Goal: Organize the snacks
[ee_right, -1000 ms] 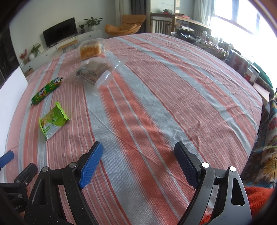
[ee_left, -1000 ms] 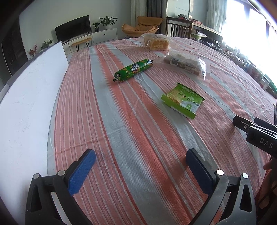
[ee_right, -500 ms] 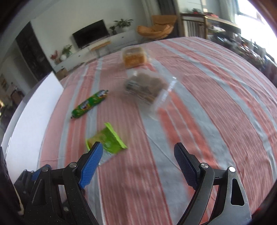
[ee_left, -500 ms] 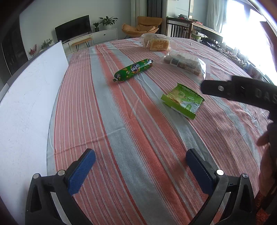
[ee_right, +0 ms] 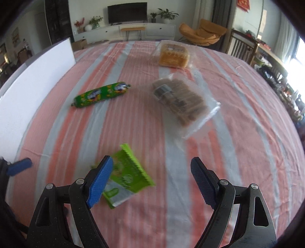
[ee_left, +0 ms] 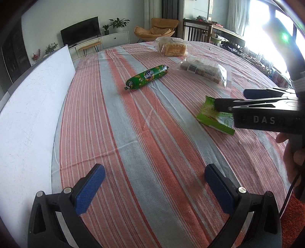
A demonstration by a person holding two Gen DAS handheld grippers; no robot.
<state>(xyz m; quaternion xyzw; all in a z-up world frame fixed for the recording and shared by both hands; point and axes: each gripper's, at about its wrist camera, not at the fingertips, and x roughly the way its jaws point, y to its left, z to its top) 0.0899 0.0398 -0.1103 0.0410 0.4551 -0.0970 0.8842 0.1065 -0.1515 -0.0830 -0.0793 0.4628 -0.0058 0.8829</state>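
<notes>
A dark TV (ee_right: 127, 13) above a white cabinet (ee_right: 124, 31), orange chair (ee_right: 203, 33) beside.

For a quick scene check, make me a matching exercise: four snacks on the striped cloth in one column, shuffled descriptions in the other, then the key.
Things:
1. sausage
2. green packet
3. bread loaf
4. biscuit bag

Descriptions:
A. clear bag of brown pieces, mid-table
B. flat, light green, under the open right gripper
C. golden, in clear wrap, farthest away
D. dark green tube, nearest the white board

Pairs: 1-D, 2-B, 3-C, 4-A
</notes>
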